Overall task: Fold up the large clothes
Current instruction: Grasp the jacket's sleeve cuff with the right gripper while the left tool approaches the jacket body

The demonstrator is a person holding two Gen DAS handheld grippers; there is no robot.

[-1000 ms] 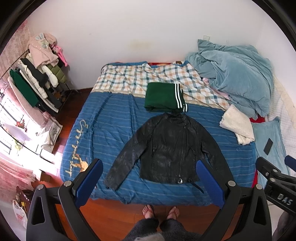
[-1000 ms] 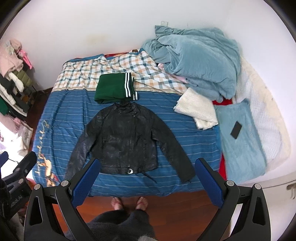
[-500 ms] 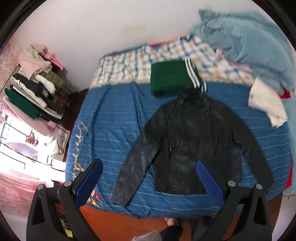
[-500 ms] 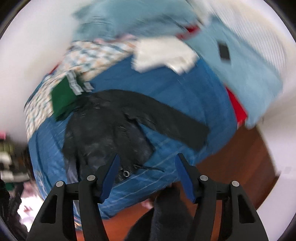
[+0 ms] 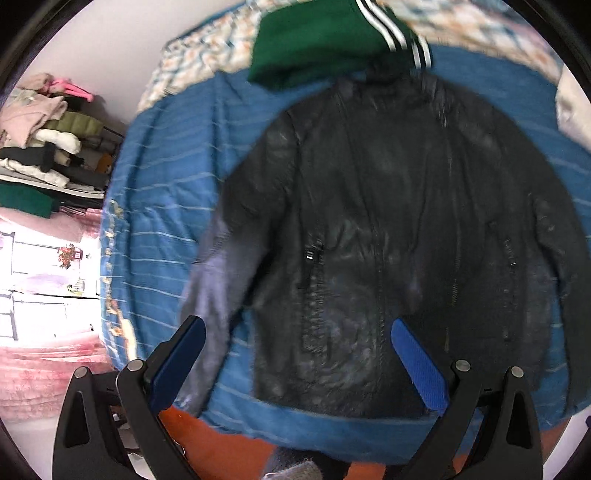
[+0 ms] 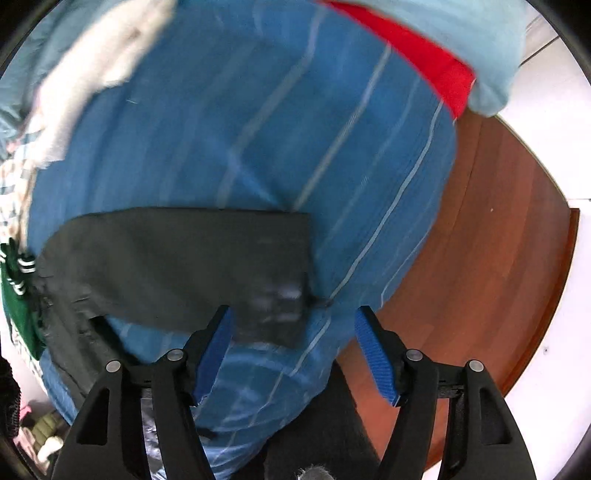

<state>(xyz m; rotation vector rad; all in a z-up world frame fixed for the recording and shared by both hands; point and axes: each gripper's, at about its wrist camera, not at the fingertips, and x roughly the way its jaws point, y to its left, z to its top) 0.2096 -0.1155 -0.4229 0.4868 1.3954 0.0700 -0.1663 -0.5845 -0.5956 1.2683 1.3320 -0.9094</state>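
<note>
A black leather jacket [image 5: 388, 221] lies spread flat, front up, on the blue striped bed cover [image 5: 155, 221]. My left gripper [image 5: 295, 328] is open and empty, low over the jacket's lower left part, near its hem. My right gripper [image 6: 293, 317] is open and empty just above the cuff end of the jacket's right sleeve [image 6: 177, 262], which lies flat on the blue cover [image 6: 258, 129]. Both views are blurred by motion.
A folded green garment with white stripes [image 5: 321, 40] lies above the jacket's collar. A rack of clothes [image 5: 44, 147] stands left of the bed. A white towel [image 6: 85, 81], red cloth [image 6: 424, 62] and pale blue blanket [image 6: 461, 29] lie by the sleeve. Wooden floor [image 6: 480, 277] runs beside the bed.
Both grippers have come down from high over the bed to close above the jacket, the left toward the hem, the right toward the right sleeve cuff. The right jaws have narrowed but stay open.
</note>
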